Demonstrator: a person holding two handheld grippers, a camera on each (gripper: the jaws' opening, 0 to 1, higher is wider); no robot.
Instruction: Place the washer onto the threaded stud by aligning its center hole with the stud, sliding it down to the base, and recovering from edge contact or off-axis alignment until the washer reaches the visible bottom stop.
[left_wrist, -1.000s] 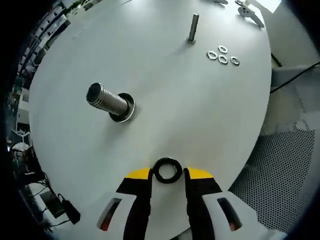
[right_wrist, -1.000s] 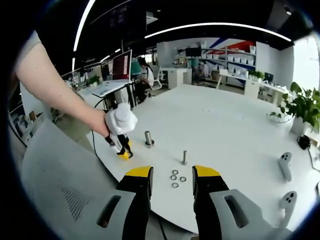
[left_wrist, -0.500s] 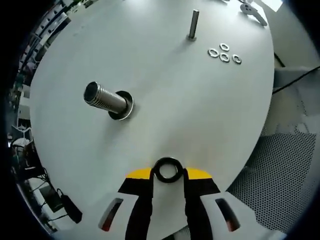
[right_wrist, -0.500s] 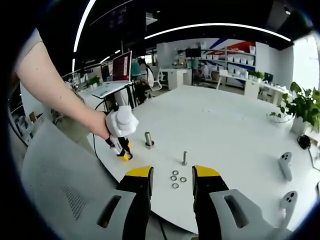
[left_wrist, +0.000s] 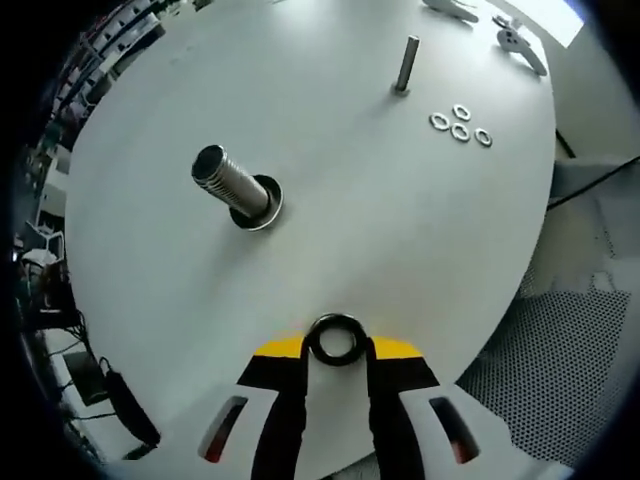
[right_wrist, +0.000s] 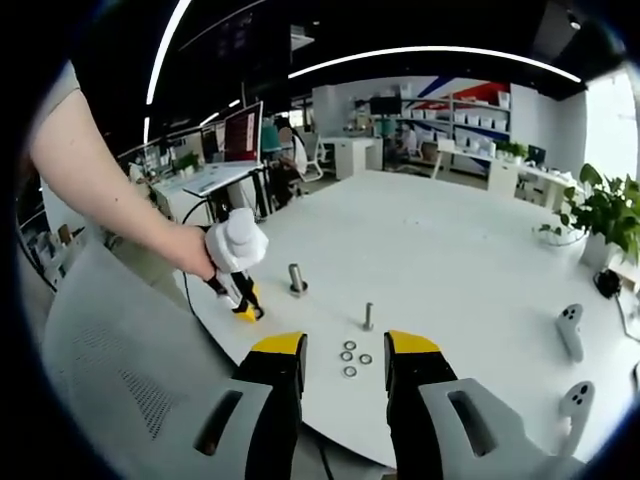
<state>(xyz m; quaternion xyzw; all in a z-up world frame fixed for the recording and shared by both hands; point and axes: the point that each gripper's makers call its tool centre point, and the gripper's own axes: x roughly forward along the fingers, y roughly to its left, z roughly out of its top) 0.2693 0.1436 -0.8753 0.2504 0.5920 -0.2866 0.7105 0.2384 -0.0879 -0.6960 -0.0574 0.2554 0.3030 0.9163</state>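
1. The white round table (left_wrist: 380, 230) spans my left gripper view; my right gripper view shows its far side and the office behind, with a potted plant (right_wrist: 600, 215) at 3 o'clock.
2. My arm (right_wrist: 100, 170) enters the right gripper view from 10 o'clock, carrying my left gripper (right_wrist: 243, 300) just above the table edge.
3. My right gripper (right_wrist: 343, 352) hangs with its jaws apart and nothing between them.
4. My left gripper (left_wrist: 336, 345) is clamped on the black washer (left_wrist: 336, 340), pinched between the yellow tips.
5. The thick threaded stud (left_wrist: 232, 186) stands at 11 o'clock of that washer, well apart, a ring at its base that the right gripper view is too small to show.
6. The thin stud (left_wrist: 406, 64) stands at 1 o'clock.
7. Four small silver washers (left_wrist: 460, 124) lie clustered near it.
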